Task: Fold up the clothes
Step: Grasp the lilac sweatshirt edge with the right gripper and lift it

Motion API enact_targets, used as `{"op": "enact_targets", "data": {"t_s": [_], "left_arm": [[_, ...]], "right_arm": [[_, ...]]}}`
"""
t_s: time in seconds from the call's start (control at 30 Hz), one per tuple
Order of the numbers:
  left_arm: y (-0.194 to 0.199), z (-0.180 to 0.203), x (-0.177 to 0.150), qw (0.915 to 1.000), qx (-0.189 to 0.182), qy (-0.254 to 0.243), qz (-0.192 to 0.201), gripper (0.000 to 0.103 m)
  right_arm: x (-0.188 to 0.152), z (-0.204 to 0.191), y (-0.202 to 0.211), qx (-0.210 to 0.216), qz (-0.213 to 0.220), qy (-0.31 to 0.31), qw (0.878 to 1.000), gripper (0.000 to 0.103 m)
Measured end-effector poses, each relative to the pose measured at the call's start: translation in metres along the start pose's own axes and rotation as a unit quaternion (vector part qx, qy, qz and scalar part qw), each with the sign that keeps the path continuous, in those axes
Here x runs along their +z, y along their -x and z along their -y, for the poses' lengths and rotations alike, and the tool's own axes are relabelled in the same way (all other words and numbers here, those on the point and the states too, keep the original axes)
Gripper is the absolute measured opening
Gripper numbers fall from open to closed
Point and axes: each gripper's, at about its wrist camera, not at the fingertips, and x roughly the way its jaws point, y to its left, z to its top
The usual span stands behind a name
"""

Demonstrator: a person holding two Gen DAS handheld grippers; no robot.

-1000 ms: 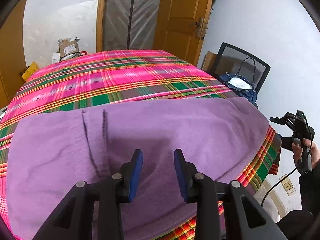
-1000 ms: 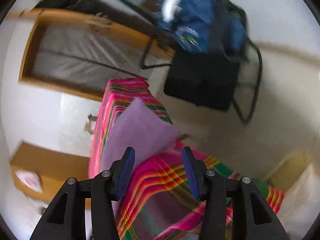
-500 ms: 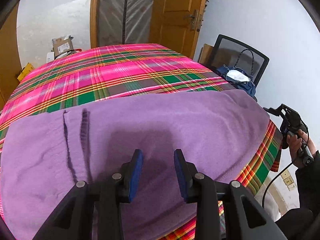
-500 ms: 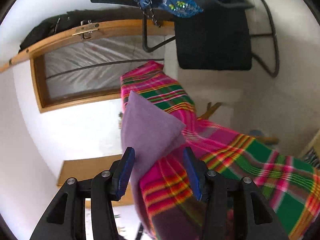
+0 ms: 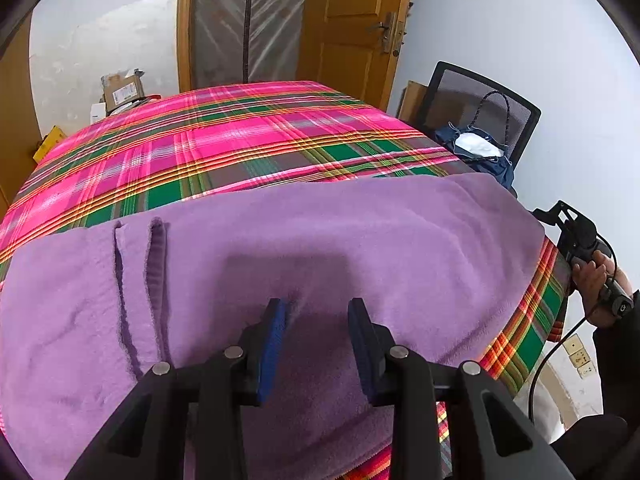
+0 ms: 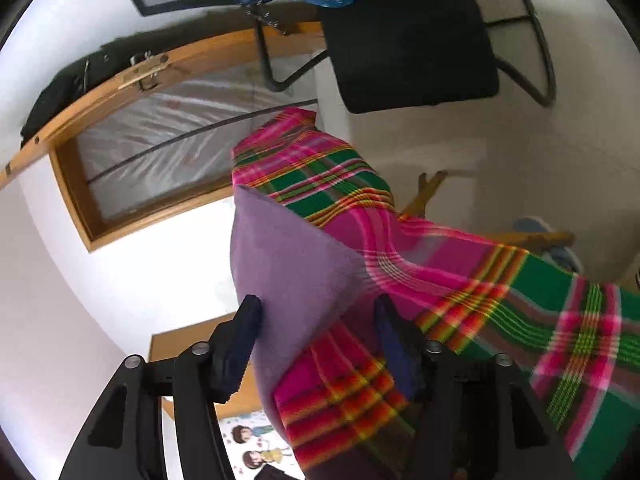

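A purple garment [image 5: 320, 240] lies spread flat over the near half of a table with a pink and green plaid cloth [image 5: 240, 140]. My left gripper [image 5: 318, 312] stands open just over the garment's near middle, its left pad [image 5: 274, 332] brushing a small pucker. At the table's right corner a hand [image 5: 592, 280] holds my right gripper [image 5: 554, 216]. In the right wrist view the garment's corner [image 6: 288, 264] and the table edge lie between the fingers of the right gripper [image 6: 318, 308]. Its jaws are opening and the pads do not press on the cloth.
A black mesh chair [image 5: 480, 112] with a blue bag [image 5: 476, 148] stands right of the table, close to the right gripper. A wooden door [image 5: 352, 20] and cardboard boxes [image 5: 122, 88] are behind. The plaid cloth [image 6: 520, 300] hangs over the table edge.
The right gripper sank and rolled toward the table corner, came up to the purple corner, and its jaws widened. The left gripper stayed over the garment, still open.
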Motion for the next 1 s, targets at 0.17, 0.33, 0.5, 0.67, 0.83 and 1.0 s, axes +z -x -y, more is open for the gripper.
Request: {"op": "enact_targets", "data": {"t_s": [0.17,0.33,0.5,0.67,0.83,1.0], "left_arm": [[0.0,0.0,-0.001,1.0,0.0,0.001,0.002,0.033],[-0.001,-0.001,-0.001,1.0,-0.002,0.005,0.004,0.033],[-0.001,-0.001,-0.001,1.0,-0.002,0.003,0.006,0.033],[-0.002,-0.002,-0.001,0.9999,-0.005,0.004,0.01,0.033],[-0.002,-0.004,-0.001,0.9998,-0.012,0.008,0.013,0.033],[-0.002,-0.005,-0.001,0.9996,-0.018,0.013,0.019,0.033]], "right_arm": [[0.003,-0.002,-0.009,0.022,0.002,-0.005,1.0,0.061],[0.006,-0.021,-0.006,0.036,0.026,0.036,0.998,0.058],[0.005,-0.03,0.002,0.032,0.061,0.067,0.995,0.041],[0.004,-0.031,0.005,0.021,0.077,0.083,0.993,0.024],[-0.002,-0.045,0.008,0.013,0.094,0.122,0.988,0.021],[-0.019,-0.073,0.012,-0.002,0.102,0.184,0.978,0.019]]}}
